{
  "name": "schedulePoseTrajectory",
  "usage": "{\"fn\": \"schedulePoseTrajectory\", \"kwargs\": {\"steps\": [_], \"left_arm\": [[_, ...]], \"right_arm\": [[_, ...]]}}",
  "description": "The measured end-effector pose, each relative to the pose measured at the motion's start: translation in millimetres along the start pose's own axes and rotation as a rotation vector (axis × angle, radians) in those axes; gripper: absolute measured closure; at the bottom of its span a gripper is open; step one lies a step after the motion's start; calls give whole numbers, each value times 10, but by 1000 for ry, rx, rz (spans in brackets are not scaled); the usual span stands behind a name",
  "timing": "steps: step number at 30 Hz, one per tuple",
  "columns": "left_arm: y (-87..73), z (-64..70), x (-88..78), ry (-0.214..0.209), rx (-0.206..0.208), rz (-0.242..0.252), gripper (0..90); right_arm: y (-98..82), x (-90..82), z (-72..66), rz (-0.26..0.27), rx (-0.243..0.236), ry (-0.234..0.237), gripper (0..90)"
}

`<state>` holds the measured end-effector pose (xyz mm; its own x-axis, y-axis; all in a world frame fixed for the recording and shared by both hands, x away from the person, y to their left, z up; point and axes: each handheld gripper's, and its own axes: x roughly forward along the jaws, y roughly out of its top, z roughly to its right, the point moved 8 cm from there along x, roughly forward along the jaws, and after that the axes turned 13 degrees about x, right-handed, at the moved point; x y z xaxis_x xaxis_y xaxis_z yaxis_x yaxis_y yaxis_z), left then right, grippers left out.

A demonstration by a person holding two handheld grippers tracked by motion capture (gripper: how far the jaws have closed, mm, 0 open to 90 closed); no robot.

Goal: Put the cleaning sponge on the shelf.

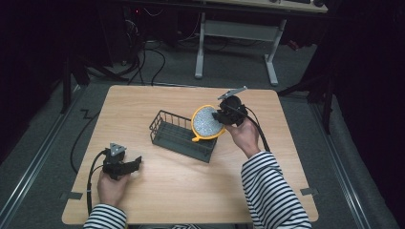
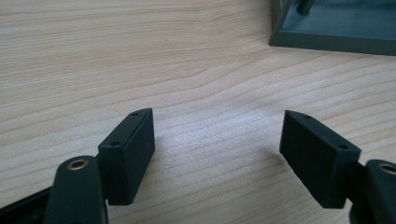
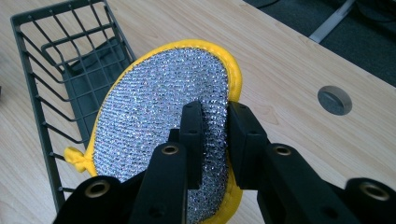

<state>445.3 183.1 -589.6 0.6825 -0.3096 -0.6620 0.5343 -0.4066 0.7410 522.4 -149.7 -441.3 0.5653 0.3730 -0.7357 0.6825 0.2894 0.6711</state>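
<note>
1. L gripper [image 1: 136, 163], near edge of table [image 1: 157, 195]: jaws spread wide, nothing btwn them, parked on bare wood.
2. Wire basket [image 1: 179, 135], mid-table, dark grey, looks empty.
3. R gripper [image 3: 215, 116]: pinched tight on scrubber pad [image 3: 159, 116], silver mesh w/ yellow rim, held tilted in air at basket's far-right end.
Step, as I read it: carry pad to basket. Next I'd centre it over the opening, lower, then release.
</note>
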Motion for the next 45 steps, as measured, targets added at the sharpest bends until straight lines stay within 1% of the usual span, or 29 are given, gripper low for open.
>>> {"fn": "schedulePoseTrajectory", "kwargs": {"steps": [12,13,14,17,19,23,25,29,31,34,39,42,43,44,45], "left_arm": [[0,-1,0,-2,-3,1,269],[0,-1,0,-2,-3,1,269],[0,-2,0,-2,-3,1,269],[1,-2,0,-3,-5,2,270],[1,-2,0,-3,-4,2,270],[1,-3,-1,-3,-5,2,270],[1,-2,-1,-3,-5,2,270],[0,-3,-1,-3,-6,2,270],[1,-3,-1,-3,-7,3,270],[1,-3,-1,-3,-6,2,270],[0,-1,-1,-1,-1,-1,270],[0,-1,-1,-1,-1,-1,270],[0,-1,-1,-1,-1,-1,270],[0,-1,-1,-1,-1,-1,270],[0,-1,-1,-1,-1,-1,270]], "right_arm": [[24,127,-148,5,-38,-3,769],[24,139,-167,3,-39,-4,768],[27,165,-200,0,-50,0,768],[19,192,-239,-8,-54,1,767],[7,231,-285,-16,-70,7,764],[-5,251,-323,-21,-71,18,763],[-25,276,-357,-31,-91,21,761],[-44,313,-396,-39,-107,24,759],[-50,316,-405,-41,-101,25,759],[-67,328,-414,-43,-109,29,756],[-142,357,-430,-56,-117,36,748],[-154,347,-423,-53,-106,41,721],[-147,335,-402,-48,-89,43,643],[-147,335,-402,-48,-89,43,643],[-142,307,-381,-39,-69,47,553]]}}
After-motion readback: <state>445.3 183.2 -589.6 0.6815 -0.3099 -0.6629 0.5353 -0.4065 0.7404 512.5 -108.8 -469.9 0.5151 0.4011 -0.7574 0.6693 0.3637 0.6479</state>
